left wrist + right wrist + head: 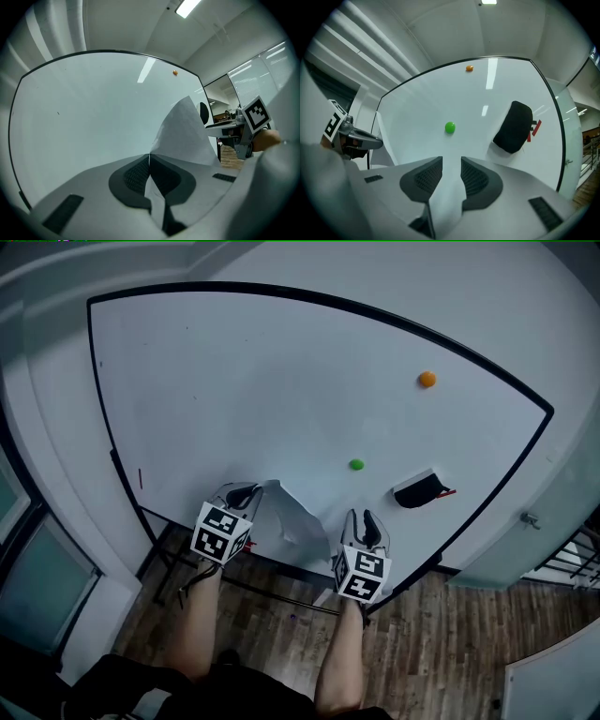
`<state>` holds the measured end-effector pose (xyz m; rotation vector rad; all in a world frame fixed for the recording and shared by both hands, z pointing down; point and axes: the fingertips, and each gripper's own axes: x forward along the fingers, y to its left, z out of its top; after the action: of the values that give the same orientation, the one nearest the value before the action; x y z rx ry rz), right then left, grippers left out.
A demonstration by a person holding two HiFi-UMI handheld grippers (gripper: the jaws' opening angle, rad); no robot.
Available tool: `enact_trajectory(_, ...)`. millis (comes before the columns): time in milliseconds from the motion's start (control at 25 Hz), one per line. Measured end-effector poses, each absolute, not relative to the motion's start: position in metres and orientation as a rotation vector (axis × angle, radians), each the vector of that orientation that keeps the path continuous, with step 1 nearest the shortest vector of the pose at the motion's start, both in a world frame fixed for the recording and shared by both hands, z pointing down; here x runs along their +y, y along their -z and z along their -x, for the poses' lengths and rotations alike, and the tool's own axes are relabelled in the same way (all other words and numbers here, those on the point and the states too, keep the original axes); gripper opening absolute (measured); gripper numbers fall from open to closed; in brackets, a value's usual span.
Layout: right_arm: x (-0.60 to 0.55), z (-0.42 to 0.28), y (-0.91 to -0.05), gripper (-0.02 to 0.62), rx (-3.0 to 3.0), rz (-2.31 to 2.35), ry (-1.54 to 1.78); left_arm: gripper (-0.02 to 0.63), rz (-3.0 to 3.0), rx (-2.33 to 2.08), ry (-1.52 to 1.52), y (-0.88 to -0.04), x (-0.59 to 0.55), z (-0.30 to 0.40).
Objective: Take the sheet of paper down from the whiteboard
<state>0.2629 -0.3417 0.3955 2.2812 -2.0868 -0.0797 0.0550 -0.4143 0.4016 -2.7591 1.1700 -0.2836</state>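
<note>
The white sheet of paper [292, 512] hangs curled off the lower part of the whiteboard [281, 381], between my two grippers. My left gripper [246, 491] is shut on the sheet's left edge; in the left gripper view the paper [185, 133] rises from the closed pads [149, 157] and bends right. My right gripper [364, 519] is just right of the sheet, jaws apart [451, 165] and pressing on nothing. A green magnet [449, 127] sits on the board ahead of it, clear of the paper [386, 140].
An orange magnet [427, 379] is high on the board's right side. A black eraser [420, 490] with a red marker clings to the lower right. Under the board are its stand's bars [281, 592] and a wooden floor [450, 634]. A wall lies to the left.
</note>
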Motion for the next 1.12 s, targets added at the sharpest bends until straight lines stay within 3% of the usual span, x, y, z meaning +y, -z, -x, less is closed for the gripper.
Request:
enact_trajectory(600, -0.333, -0.258, -0.402, 0.069, -2.179, -2.136, 0.074, 0.021, 2.827, 1.134, 0.235, -0.402, -0.395, -0.074)
enact_trajectory(1120, -0.335, -0.243, -0.411, 0.052, -2.245, -2.058, 0.059, 0.021, 2.816, 1.150, 0.268, -0.409, -0.388, -0.068)
